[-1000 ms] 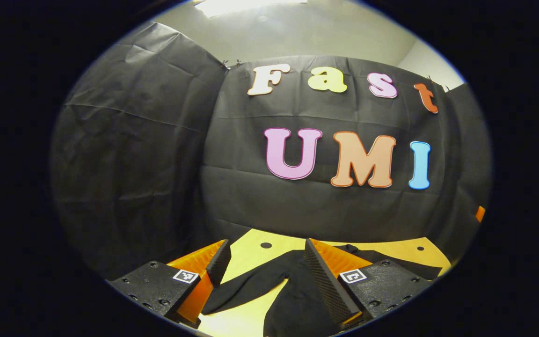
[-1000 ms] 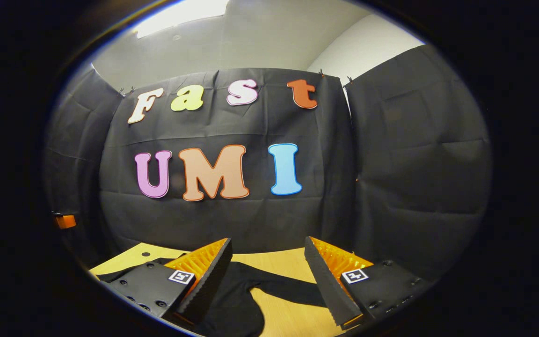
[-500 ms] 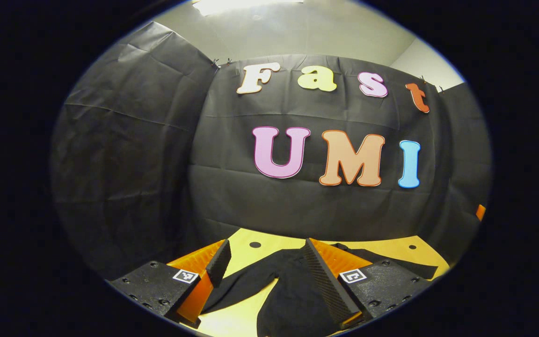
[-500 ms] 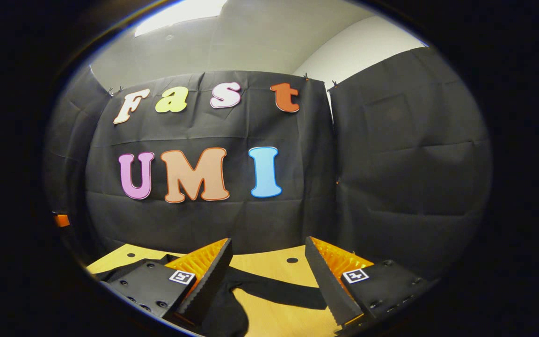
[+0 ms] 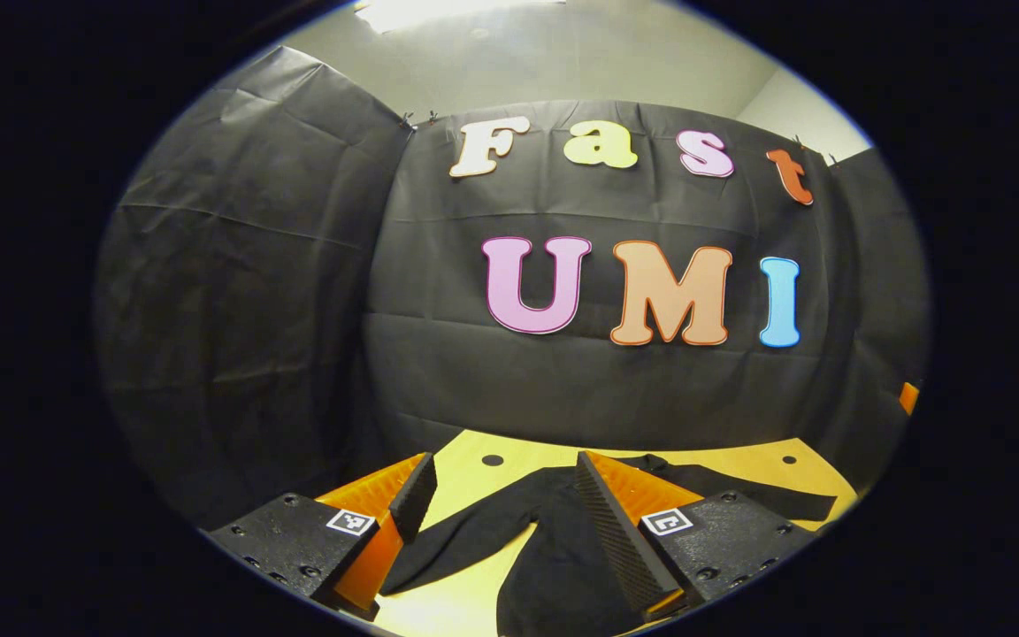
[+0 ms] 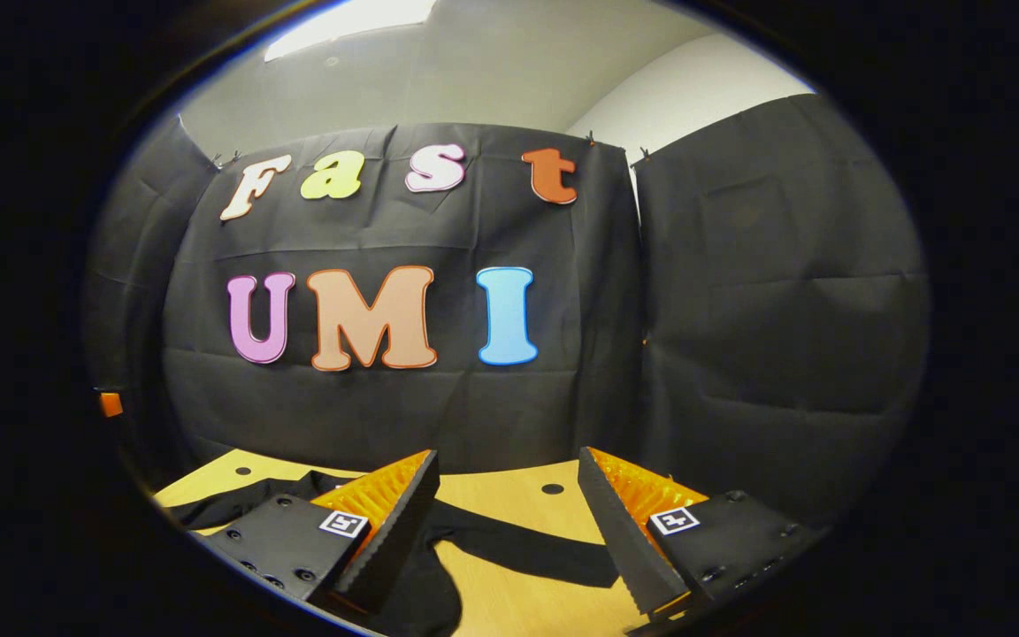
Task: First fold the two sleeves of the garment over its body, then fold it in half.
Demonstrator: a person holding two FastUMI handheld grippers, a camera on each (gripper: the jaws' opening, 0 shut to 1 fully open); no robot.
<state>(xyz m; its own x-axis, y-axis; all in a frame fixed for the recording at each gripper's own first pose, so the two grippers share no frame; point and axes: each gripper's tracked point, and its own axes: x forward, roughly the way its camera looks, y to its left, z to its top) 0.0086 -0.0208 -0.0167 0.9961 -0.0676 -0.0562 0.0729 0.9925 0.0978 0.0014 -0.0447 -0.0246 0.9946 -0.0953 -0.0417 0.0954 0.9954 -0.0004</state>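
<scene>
Here black garment (image 5: pixel 554 566) flat on wooden table (image 5: pixel 474 478), sleeves spread.

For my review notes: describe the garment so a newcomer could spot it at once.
Start at the yellow wooden table below the black cloth wall. The garment lies flat on it, both long sleeves spread outward, unfolded. It is the only black cloth lying on the tabletop, dark against the light wood.

The left gripper (image 5: pixel 496 495) has two wedge-shaped fingers with ribbed inner faces, each mounted on a black block carrying screws and a small square black-and-white marker. The right gripper (image 6: pixel 505 495) is of identical construction.
</scene>
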